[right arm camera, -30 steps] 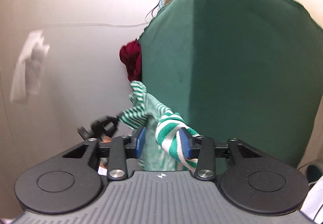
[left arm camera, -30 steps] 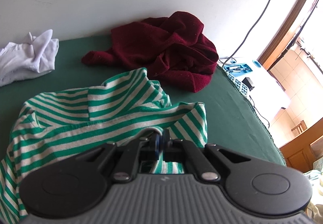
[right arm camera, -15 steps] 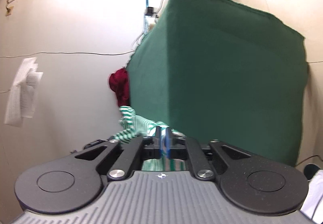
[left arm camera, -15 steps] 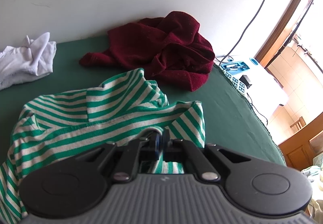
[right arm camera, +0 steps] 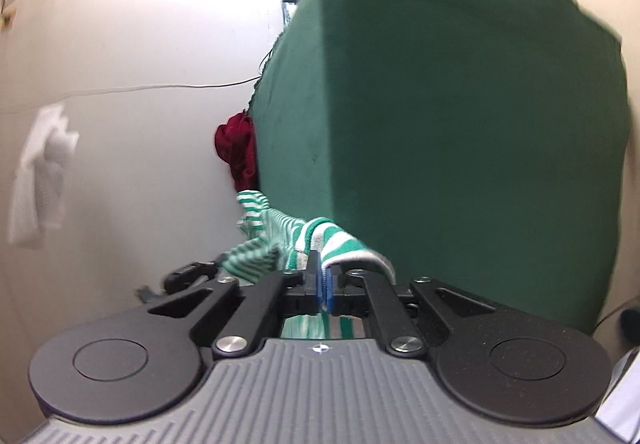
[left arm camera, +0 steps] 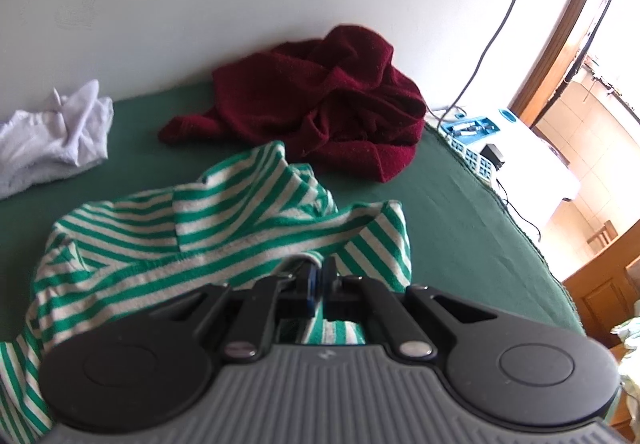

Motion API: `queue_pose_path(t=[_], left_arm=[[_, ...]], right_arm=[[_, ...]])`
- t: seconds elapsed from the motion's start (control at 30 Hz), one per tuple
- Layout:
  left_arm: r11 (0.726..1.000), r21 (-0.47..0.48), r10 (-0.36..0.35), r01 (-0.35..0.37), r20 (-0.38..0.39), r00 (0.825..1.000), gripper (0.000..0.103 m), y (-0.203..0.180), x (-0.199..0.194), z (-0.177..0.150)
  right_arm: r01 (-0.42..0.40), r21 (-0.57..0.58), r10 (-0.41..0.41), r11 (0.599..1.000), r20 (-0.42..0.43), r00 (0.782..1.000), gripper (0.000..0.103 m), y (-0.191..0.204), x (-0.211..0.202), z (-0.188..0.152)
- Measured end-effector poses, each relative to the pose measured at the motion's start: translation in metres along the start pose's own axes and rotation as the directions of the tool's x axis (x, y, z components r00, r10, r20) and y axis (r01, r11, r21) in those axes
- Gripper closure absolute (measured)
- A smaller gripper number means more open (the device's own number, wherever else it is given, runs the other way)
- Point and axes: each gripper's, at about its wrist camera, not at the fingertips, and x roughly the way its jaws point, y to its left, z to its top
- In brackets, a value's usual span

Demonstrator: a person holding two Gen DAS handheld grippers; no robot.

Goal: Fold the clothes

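A green-and-white striped garment (left arm camera: 240, 228) lies crumpled on the green-covered table (left arm camera: 460, 212). My left gripper (left arm camera: 318, 280) is shut on the garment's near edge, at a fold of its hem. In the right wrist view, which is rolled sideways, my right gripper (right arm camera: 320, 278) has its jaws closing. Their blue pads pinch a striped fold of the same garment (right arm camera: 272, 232) beside the green cover (right arm camera: 440, 104). A black gripper part (right arm camera: 188, 274) shows at the cloth's other end.
A maroon garment (left arm camera: 332, 112) is heaped at the back by the wall, also visible as a maroon heap (right arm camera: 236, 148). A white garment (left arm camera: 52, 132) lies at the back left. Right of the table are a blue tray (left arm camera: 476, 126), a hanging cable (left arm camera: 504, 16) and wooden furniture (left arm camera: 600, 292).
My right gripper's jaws went from apart around the striped fold to pinching it, and its view shifted slightly. The left gripper kept its grip and place.
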Motion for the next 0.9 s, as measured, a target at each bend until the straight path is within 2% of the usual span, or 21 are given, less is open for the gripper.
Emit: queue_pose_path(t=[0.17,0.3,0.53,0.73,0.9], left_arm=[[1.000,-0.003,-0.019,0.019,0.005,1.000,0.103,-0.001,-0.007,0.005],[0.998,-0.023,-0.057,0.056,-0.022,0.998,0.103,0.001,-0.015,0.016],[0.997,-0.020,-0.073,0.072,-0.055,0.996,0.103,0.011,-0.033,0.033],[0.996,-0.052,-0.076,0.072,-0.085,0.993,0.103,0.038,-0.054,0.038],[0.997,-0.066,-0.046,0.038,-0.119,0.992,0.103,0.062,-0.064,0.032]], right_arm=[[0.052,-0.200,-0.038,0.978,0.073,0.997,0.101,0.034,-0.018,-0.005],[0.044,-0.324,-0.022,0.945,0.070,0.997,0.101,0.059,-0.016,-0.015],[-0.021,-0.438,0.033,0.899,0.020,0.999,0.101,0.082,-0.015,-0.034],[-0.045,-0.520,0.020,0.853,-0.054,0.998,0.100,0.091,-0.013,-0.060],[-0.060,-0.556,-0.009,0.829,-0.120,0.993,0.100,0.089,-0.011,-0.079]])
